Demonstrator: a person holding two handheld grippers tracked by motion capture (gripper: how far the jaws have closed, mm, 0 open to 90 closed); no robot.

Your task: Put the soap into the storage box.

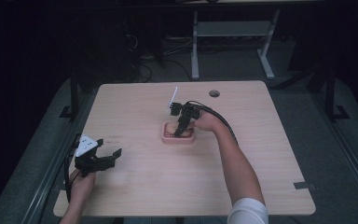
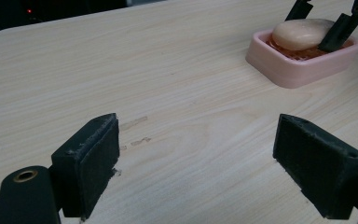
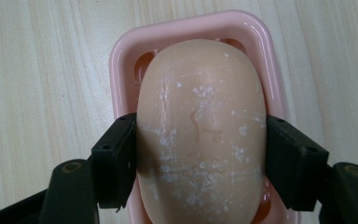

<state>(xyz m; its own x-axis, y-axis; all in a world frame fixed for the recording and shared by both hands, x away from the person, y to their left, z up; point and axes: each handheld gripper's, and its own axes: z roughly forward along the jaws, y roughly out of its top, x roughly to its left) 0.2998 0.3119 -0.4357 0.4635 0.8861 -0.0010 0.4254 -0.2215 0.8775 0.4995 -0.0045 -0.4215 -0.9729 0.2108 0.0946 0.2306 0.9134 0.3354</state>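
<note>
A beige oval soap bar [image 3: 200,126] dusted with white flecks lies in a pink soap dish [image 3: 121,56] near the middle of the wooden table [image 1: 242,158]. My right gripper [image 3: 200,161] reaches down into the dish [image 1: 168,138], its two black jaws pressed against the soap's two long sides. In the left gripper view the soap [image 2: 300,33] rests in the dish [image 2: 298,74] with the right gripper's jaws on either side. My left gripper [image 1: 110,148] hovers low over the table's front left, jaws wide open [image 2: 196,158] and nothing between them.
A round cable hole [image 1: 214,93] sits near the table's far edge. Faint scuff marks [image 2: 137,133] show on the wood ahead of the left gripper. Beyond the table are a dark floor, cables and a white desk frame [image 1: 233,32].
</note>
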